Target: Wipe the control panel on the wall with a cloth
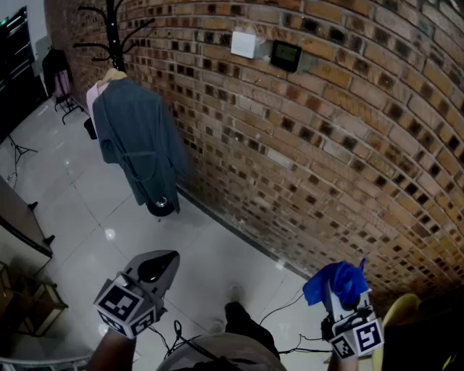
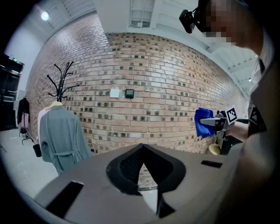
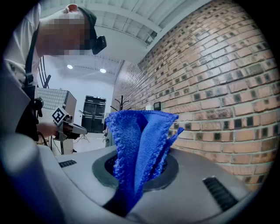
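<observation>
Right gripper sits nearest, low at the person's right side, its jaws clamped on a bunched bright-blue microfibre cloth. The cloth stands up out of the jaws in loose folds. Left gripper is level with it on the other side, with its jaws closed together and nothing between them.

The wiping has not begun. The cloth is well apart from the wall, and its target, the small dark rectangular control panel, is mounted high on the red brick wall, just beside a white square wall plate.

To do this step well, I judge that the right gripper should go up and forward until a broad fold of cloth meets the panel face. The jaw tips themselves should not touch it. Pressure should be light and the strokes short, so the cloth does not snag on the rough bricks around the panel. The left gripper has no part in this and is best kept low and clear.

No container shows plainly. A yellow rounded thing lies just beside the right gripper, but I cannot tell what it is or whether it holds anything. Farther off, a grey-green robe hangs on a black coat stand.
</observation>
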`<state>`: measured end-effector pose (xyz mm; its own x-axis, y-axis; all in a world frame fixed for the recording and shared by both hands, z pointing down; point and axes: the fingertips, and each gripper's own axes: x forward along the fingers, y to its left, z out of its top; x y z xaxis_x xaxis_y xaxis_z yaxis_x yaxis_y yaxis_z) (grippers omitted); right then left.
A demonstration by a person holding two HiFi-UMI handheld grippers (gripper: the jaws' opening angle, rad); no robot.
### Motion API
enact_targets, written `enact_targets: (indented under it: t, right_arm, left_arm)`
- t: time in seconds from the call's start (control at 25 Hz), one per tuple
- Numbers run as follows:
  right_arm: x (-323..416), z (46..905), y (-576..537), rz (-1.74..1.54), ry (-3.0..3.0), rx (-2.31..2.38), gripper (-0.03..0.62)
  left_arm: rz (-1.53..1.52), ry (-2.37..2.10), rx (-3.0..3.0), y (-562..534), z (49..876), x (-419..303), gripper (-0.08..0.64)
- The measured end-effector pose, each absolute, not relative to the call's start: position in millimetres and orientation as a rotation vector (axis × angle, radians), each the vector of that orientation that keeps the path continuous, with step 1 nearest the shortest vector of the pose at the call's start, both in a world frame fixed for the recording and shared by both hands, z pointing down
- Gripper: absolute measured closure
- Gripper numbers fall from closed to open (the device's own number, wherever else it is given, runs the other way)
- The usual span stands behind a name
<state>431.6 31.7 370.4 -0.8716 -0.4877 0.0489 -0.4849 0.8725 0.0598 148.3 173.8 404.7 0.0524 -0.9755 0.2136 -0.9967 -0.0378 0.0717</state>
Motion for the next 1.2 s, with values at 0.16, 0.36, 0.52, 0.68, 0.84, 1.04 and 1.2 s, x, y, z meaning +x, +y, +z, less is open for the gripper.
enact_targets:
  t: [0.16,0.36,0.52,0.68,0.84,1.04,1.2]
  right_arm:
    - [375,376,-1,-0.066,-3.007,0.726,0.503]
    - [316,370,-67,-0.060,-3.040,0.756,0.503]
    - [259,355,-120,-0.072,-3.078,0.762,0.503]
    - [213,350,-160,-0.128,-3.087,0.767,0.503]
    - [182,340,-190,-0.102,-3.087,0.841,0.503]
    - [143,315,-225,-0.226,-3.042,0.951,0.503]
    - [116,285,-238,-0.325,-2.985,1.133,0.503]
  left_arm:
    - [0.146,-2.045,2.113,146,407,102,0.558]
    - [0.170,-2.036,2.088,91,408,42,0.558]
    - [0.257,-2.058,2.116,42,386,-13,0.558]
    - [0.200,-2.071,2.156,0,376,-52,0.557]
    - [0.129,-1.996,2.214,-47,370,-70,0.558]
    - [0.125,-1.892,2.309,-98,370,-106,0.558]
    - [0.132,-1.744,2.429,-139,367,-135,0.558]
